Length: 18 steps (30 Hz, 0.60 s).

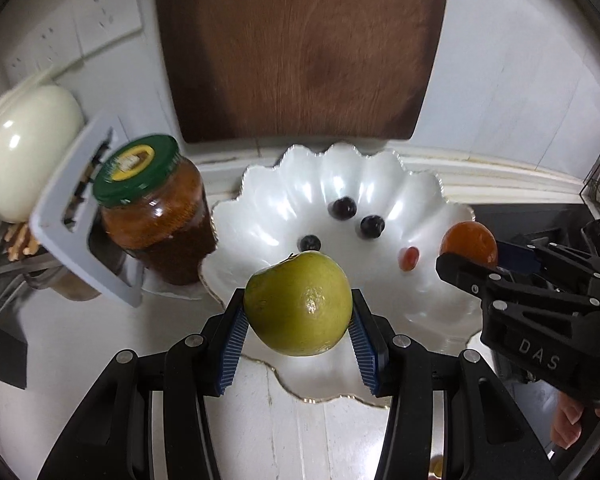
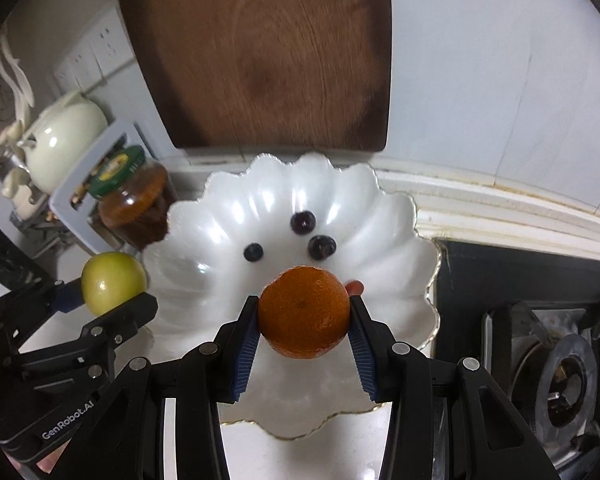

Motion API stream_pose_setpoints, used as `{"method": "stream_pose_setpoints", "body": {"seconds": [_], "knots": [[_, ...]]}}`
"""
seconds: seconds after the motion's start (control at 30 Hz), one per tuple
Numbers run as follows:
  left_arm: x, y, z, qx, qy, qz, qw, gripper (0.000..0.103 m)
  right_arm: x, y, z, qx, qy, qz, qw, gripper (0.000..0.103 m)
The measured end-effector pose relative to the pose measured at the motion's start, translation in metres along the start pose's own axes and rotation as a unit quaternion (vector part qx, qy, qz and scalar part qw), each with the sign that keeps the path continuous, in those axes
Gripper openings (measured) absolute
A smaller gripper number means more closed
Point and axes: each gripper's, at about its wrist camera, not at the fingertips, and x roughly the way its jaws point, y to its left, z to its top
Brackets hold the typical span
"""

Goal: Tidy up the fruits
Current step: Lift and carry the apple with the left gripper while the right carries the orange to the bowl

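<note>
While our left hand-held gripper (image 1: pixel 298 316) clamps the round green fruit (image 1: pixel 298 303) and our right hand-held gripper (image 2: pixel 303 322) clamps the orange mandarin (image 2: pixel 304 312), both hang above the white scalloped bowl (image 1: pixel 384 184) (dark berries inside); next, we judge, lower and release.

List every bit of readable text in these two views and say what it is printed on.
"DAS" - on the body of the right gripper, seen from the left wrist view.
"GenRobot.AI" - on the body of the left gripper, seen from the right wrist view.
Jar lid label - print blurred, unreadable.
Black box at the left edge - label too small to read.
</note>
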Motion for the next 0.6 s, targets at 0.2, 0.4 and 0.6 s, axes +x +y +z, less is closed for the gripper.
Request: {"method": "stream_pose_setpoints", "body": {"seconds": [0.2,0.4,0.6], "knots": [[0.032,0.0,0.0,-0.002,0.039,-0.005,0.9992,0.048,0.026,-0.01,-0.004,0.005,0.028,-0.011,1.0,0.044],[0.054,-0.006,-0.002,0.003,0.07,-0.005,0.9975,0.048,0.047,-0.017,-0.006,0.011,0.06,-0.003,0.998,0.044],[0.067,-0.008,-0.003,0.011,0.087,0.005,0.9961,0.048,0.06,-0.022,-0.007,0.014,0.08,-0.002,0.997,0.044]]}}
